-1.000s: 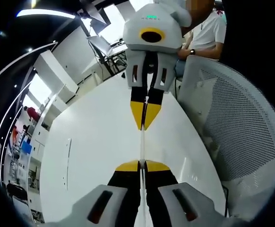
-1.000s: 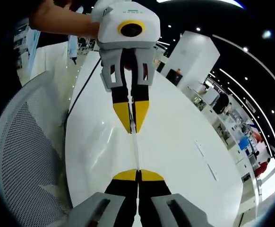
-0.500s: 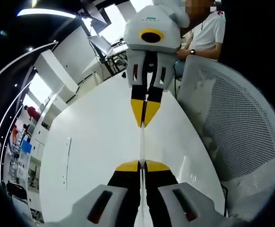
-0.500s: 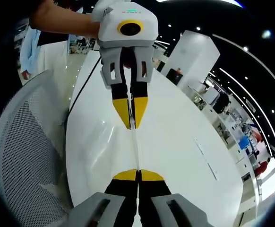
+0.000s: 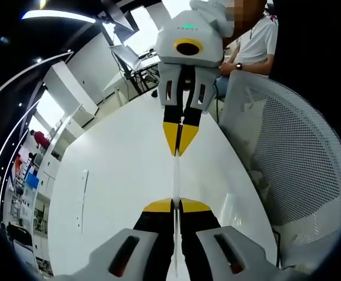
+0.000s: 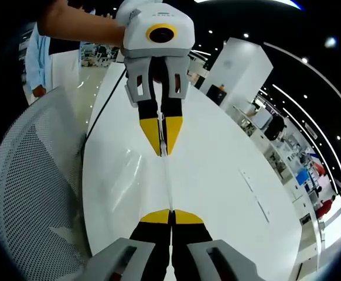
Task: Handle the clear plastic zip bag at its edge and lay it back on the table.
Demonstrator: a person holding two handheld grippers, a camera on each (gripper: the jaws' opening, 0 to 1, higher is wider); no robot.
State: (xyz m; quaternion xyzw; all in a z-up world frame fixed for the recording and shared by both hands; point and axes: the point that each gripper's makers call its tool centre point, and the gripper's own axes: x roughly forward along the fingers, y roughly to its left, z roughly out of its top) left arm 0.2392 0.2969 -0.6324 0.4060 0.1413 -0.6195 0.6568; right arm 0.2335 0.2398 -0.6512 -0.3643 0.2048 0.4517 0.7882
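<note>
We observe the clear plastic zip bag [image 5: 176, 175] held edge-on and stretched taut between the two grippers, above the white surface [image 5: 118, 175]. In the left gripper view, the left gripper [image 5: 176, 205] has its yellow-tipped fingers [image 5: 159, 206] closed on the near edge of the bag, while the right gripper [image 5: 181, 149] faces us and pinches the far edge. In the right gripper view, the right gripper [image 6: 171, 215] is clamped on the bag [image 6: 167, 175] likewise, with the left gripper [image 6: 162, 149] opposite. We note a white mesh chair [image 5: 287, 158] just beside the surface and a seated person [image 5: 255, 44] beyond it.
</note>
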